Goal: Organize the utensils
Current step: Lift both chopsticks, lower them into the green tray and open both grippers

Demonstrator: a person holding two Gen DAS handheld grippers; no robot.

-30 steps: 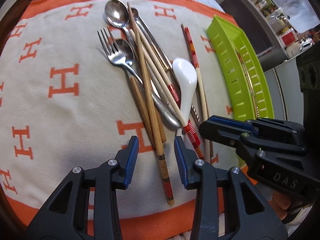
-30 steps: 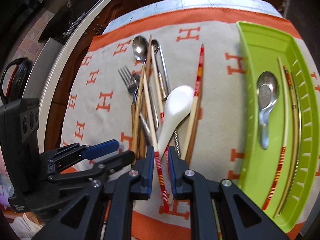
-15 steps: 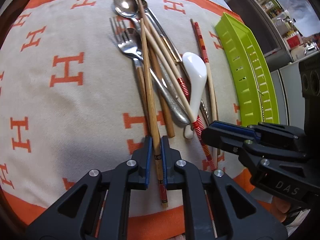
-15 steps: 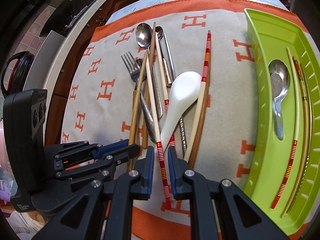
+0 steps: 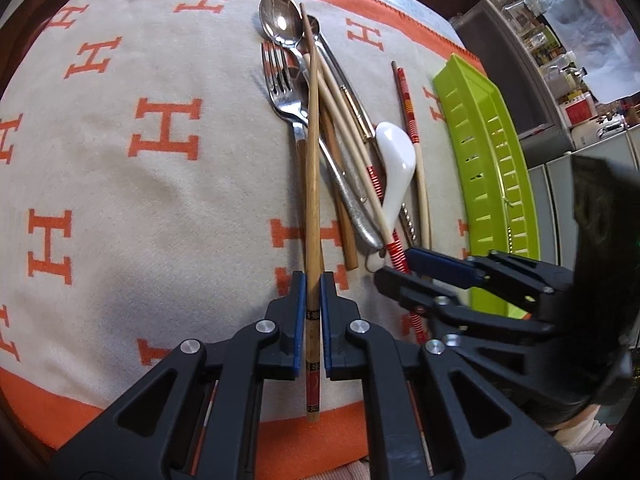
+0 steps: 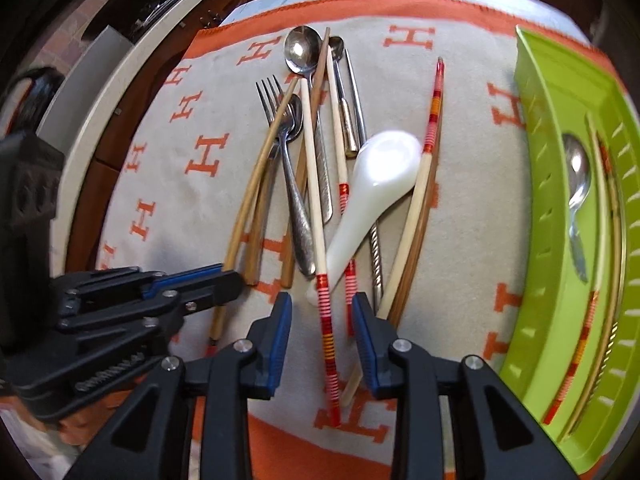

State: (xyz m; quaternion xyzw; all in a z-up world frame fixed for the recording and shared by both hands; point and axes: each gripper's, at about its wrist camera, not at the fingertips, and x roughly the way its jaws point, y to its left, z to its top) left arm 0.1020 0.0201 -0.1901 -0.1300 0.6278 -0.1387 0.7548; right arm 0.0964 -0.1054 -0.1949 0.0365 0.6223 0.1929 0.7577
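A pile of utensils lies on the cloth: a fork (image 5: 285,96), metal spoons (image 5: 280,20), a white ceramic spoon (image 5: 394,168) and several chopsticks. My left gripper (image 5: 313,300) is shut on a brown wooden chopstick (image 5: 311,184) near its thick end. My right gripper (image 6: 322,320) is open, its fingers on either side of a cream chopstick with red bands (image 6: 324,304), which lies on the cloth. The right gripper also shows in the left wrist view (image 5: 404,268), and the left gripper in the right wrist view (image 6: 228,276).
A green slotted tray (image 6: 560,360) stands at the right and holds a metal spoon (image 6: 578,192) and several chopsticks. The orange-and-beige cloth (image 5: 120,200) with H marks covers the table. Kitchen counters and jars lie beyond the far right edge.
My left gripper closed on the brown wooden chopstick. My right gripper opened and let go of the red-banded chopstick, which now lies between its fingers.
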